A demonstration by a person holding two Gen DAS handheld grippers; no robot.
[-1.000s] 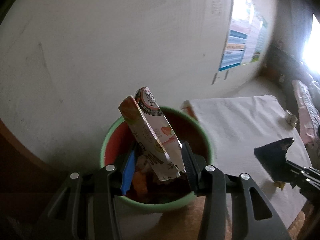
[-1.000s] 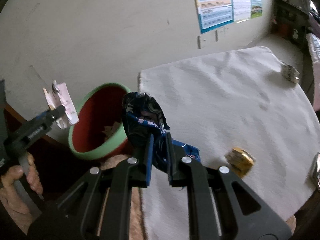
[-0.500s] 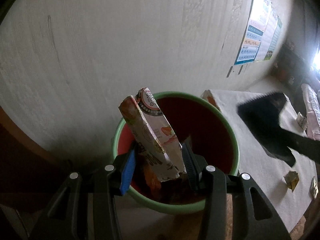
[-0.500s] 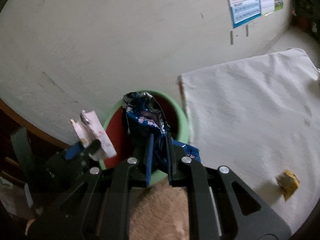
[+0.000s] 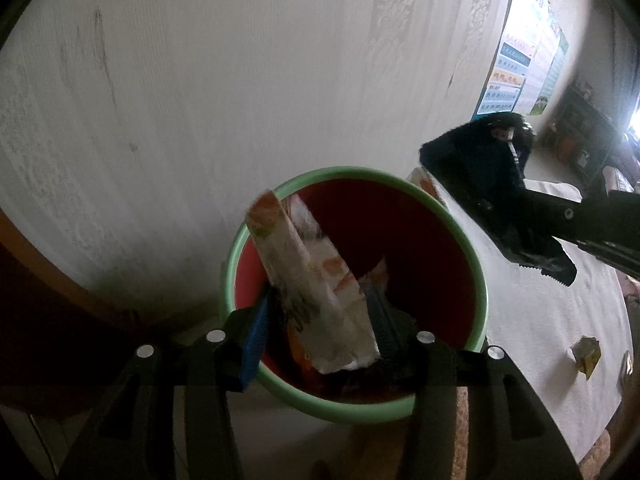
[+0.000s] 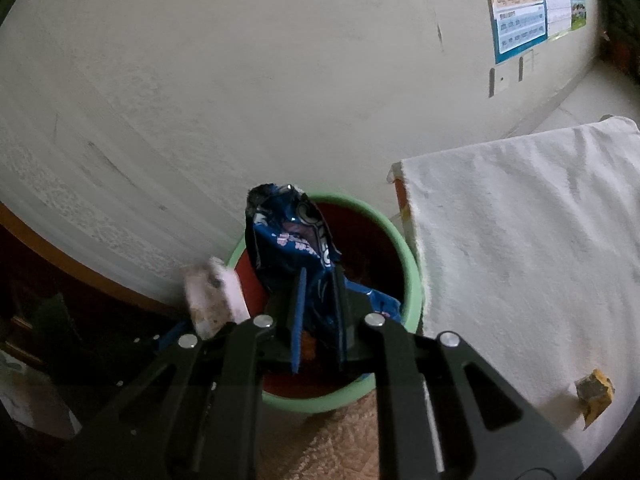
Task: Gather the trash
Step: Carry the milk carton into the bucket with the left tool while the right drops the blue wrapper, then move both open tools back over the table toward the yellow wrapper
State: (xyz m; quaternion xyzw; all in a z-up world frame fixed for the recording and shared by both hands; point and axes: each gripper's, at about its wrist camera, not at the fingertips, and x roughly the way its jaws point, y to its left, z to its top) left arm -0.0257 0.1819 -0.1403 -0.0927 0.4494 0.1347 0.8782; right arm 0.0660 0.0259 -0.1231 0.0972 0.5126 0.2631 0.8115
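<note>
A green-rimmed bin point(image 5: 478, 280) with a red inside stands by the wall. My left gripper point(image 5: 320, 320) hangs over its near side, jaws opening. A white and orange carton point(image 5: 312, 280) stands blurred between the pads, which have come off its sides. My right gripper point(image 6: 319, 320) is over the same bin point(image 6: 414, 280), jaws starting to open. A crumpled blue wrapper point(image 6: 288, 240) still fills the gap and sticks up above the fingertips. In the left wrist view that wrapper point(image 5: 472, 160) shows dark above the bin's right rim.
A table under a white cloth point(image 6: 520, 240) stands right of the bin. A yellow scrap point(image 6: 594, 394) lies on the cloth near its front edge. The pale wall is close behind the bin, with a poster point(image 6: 520, 12) on it. Dark furniture sits at the left.
My right gripper has swung left from the table to over the bin with the wrapper. The left jaws have spread, and the carton has slipped lower and blurs.
</note>
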